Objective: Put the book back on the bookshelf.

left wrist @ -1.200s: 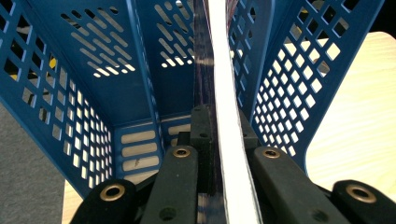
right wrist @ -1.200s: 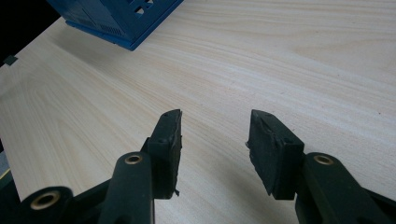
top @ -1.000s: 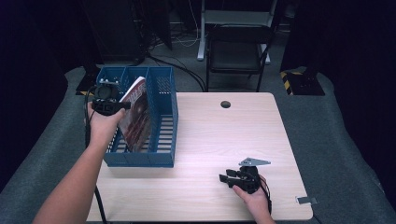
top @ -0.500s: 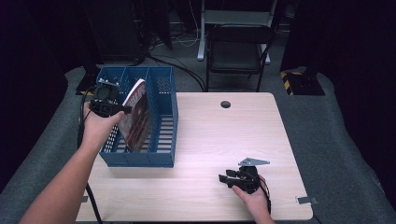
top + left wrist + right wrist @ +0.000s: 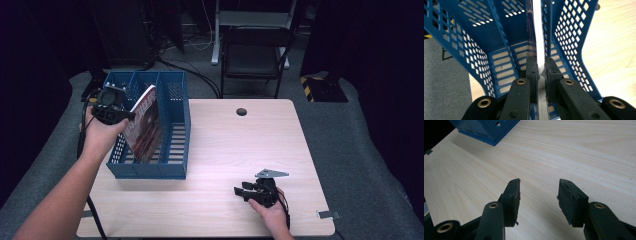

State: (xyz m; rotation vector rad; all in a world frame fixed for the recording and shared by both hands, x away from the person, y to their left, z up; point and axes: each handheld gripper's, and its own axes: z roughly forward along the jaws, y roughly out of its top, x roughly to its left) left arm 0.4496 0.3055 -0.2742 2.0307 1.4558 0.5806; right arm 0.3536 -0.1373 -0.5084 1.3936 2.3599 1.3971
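While left tool (image 5: pixel 542 71) pinches magazine (image 5: pixel 145 125), its lower edge hidden in rack (image 5: pixel 177 172), right tool (image 5: pixel 537 195) spread.

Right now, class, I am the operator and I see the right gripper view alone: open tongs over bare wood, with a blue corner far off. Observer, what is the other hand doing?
Observer: The left tongs are shut on a thin magazine.
Operator: Where is that magazine?
Observer: It leans tilted, its lower part inside the blue file rack at the left side of the table.
Operator: And my own tongs, seen from above?
Observer: The right tongs sit low near the table's front edge, well apart from the rack.
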